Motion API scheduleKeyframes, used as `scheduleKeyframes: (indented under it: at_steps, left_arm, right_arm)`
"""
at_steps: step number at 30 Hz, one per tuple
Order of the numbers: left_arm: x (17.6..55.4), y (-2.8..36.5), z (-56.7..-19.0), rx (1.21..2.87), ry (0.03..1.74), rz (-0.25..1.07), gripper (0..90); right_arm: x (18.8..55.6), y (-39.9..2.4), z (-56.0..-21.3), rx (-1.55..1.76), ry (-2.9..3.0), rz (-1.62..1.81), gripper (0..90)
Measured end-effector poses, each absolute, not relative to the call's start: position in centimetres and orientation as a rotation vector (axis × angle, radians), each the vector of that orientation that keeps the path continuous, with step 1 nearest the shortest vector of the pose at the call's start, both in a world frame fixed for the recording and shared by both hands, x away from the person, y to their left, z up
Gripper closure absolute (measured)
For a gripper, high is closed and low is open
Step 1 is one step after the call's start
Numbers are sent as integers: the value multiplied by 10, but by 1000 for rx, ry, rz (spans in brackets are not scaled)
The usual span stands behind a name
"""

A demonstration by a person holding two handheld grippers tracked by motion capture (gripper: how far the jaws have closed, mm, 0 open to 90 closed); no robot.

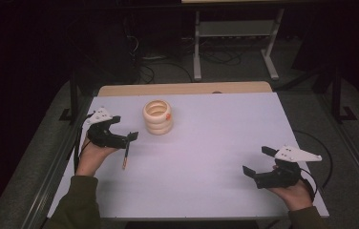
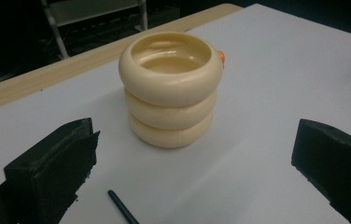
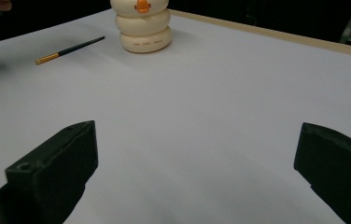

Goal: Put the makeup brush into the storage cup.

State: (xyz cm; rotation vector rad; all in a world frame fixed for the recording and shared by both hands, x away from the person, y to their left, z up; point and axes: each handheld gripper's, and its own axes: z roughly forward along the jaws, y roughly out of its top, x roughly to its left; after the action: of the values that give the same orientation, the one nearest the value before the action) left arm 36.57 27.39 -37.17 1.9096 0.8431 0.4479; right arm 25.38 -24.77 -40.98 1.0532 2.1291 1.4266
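Our left gripper (image 1: pixel 126 128) spread wide, empty, just before the cream three-ringed holder (image 1: pixel 158 117), its orange beak half hidden behind the rim, a dark brush (image 1: pixel 126 156) beneath our jaws, tip cut off, our right gripper (image 1: pixel 257 162) likewise spread, well apart on the white table (image 1: pixel 225 138).

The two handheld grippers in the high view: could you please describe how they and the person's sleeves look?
Both the left gripper and the right gripper are black, each with two blocky black jaws and a pale grey three-cornered plate on top. A black cable trails from each. The person wears dark olive-green sleeves.
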Motion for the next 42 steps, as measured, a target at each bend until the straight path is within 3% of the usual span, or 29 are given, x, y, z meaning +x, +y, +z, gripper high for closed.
scheduleKeyframes:
  at_steps: [42]
  left_arm:
    - [380, 269, -386, 2135, 1092, 397, 0]
  right_arm:
    - [253, -245, -411, 1030, 2153, 1416, 0]
